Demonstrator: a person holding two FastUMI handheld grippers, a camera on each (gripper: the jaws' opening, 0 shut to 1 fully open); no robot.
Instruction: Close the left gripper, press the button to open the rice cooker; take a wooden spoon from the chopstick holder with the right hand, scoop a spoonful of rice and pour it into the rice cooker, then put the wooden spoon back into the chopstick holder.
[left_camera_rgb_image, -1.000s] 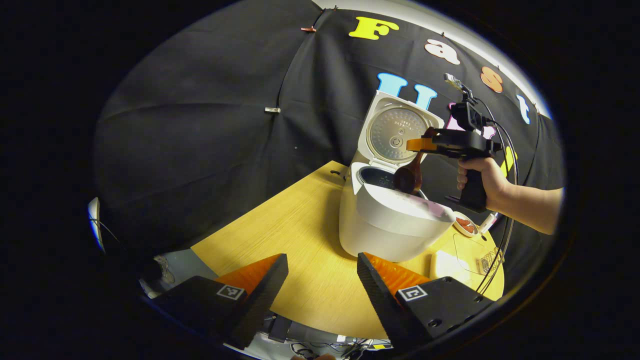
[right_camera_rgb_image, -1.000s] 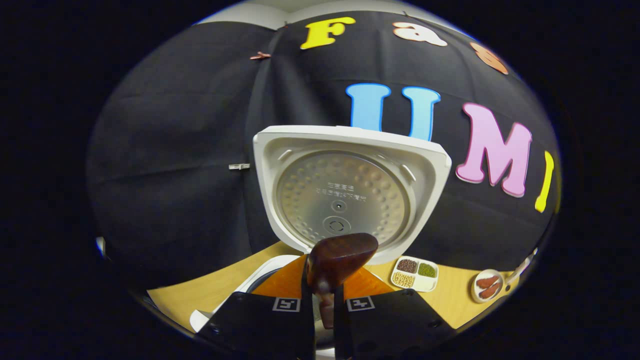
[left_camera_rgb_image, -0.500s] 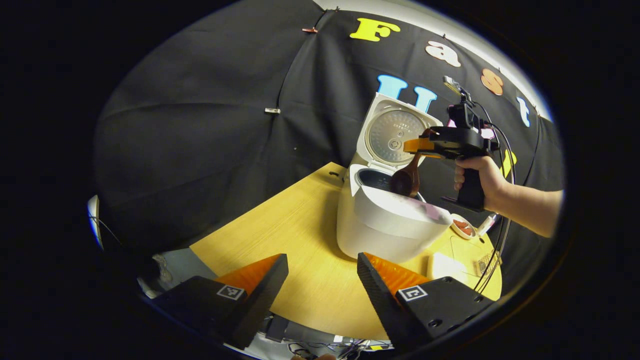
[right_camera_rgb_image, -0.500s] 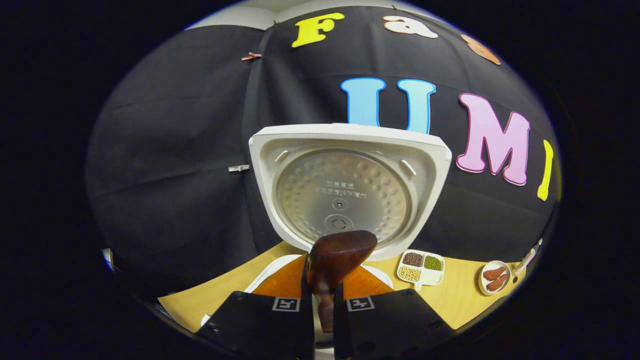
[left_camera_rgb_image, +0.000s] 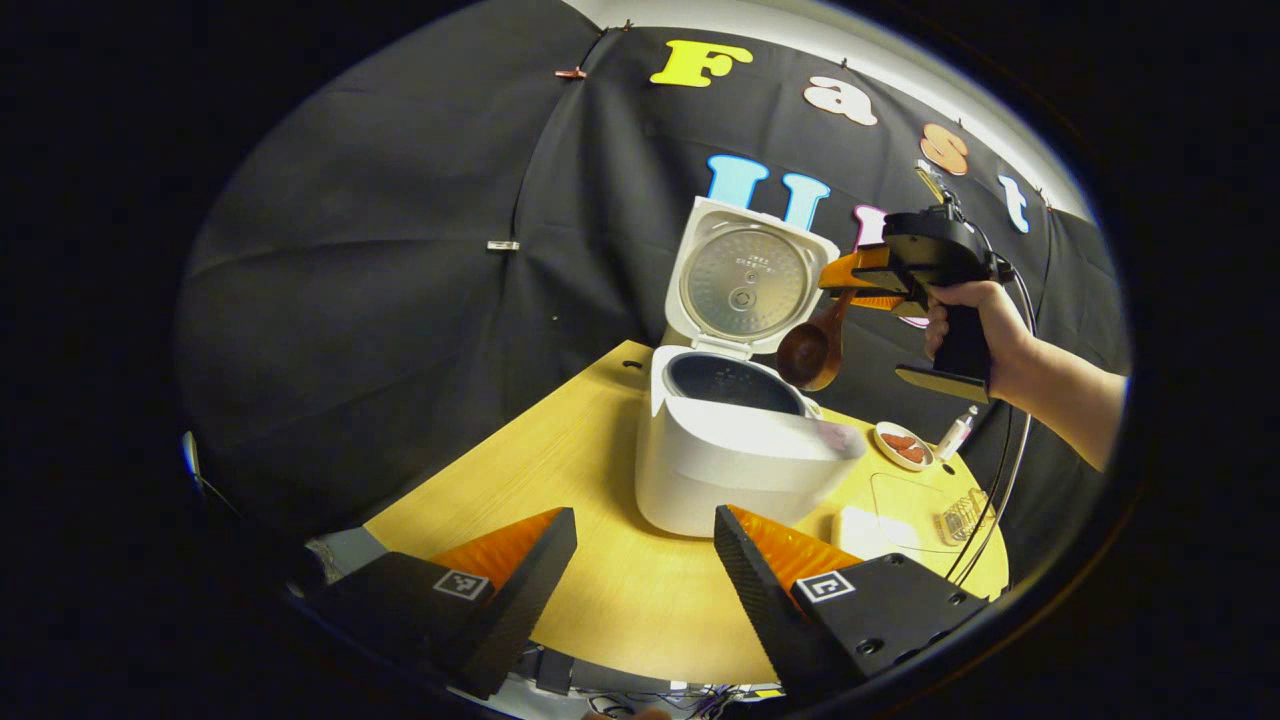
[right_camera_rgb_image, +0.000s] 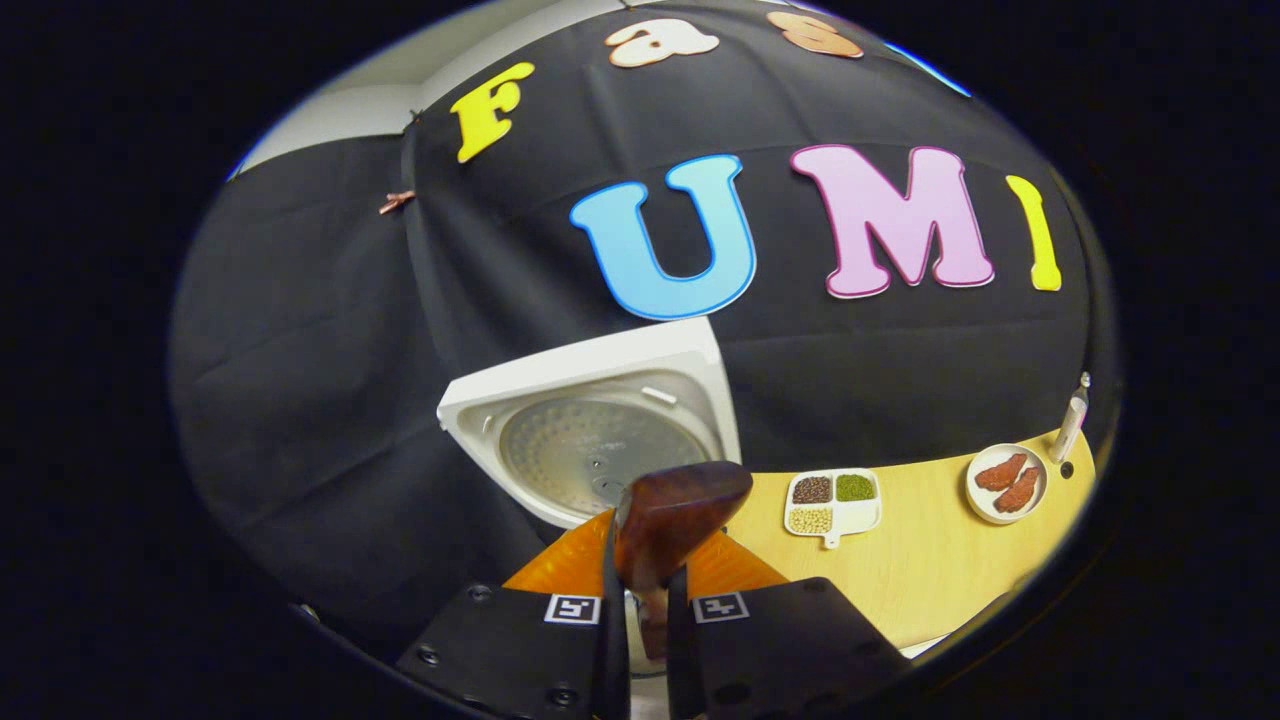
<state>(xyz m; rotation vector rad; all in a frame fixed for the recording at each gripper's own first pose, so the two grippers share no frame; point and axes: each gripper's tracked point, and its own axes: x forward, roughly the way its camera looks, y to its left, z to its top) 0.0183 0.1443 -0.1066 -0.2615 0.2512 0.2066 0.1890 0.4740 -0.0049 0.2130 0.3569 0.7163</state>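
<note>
Spoon (left_camera_rgb_image: 806, 351) of dark wood hangs bowl-down above the right rim of the open rice cooker (left_camera_rgb_image: 735, 450), its handle clamped between both fingers of the right gripper (left_camera_rgb_image: 838, 285). Right gripper view adds a four-part grain dish (right_camera_rgb_image: 832, 501) and a small plate (right_camera_rgb_image: 1006, 484) on the table (right_camera_rgb_image: 930, 570). Left gripper (left_camera_rgb_image: 643, 560) hovers with its fingers spread, holding nothing.
</note>
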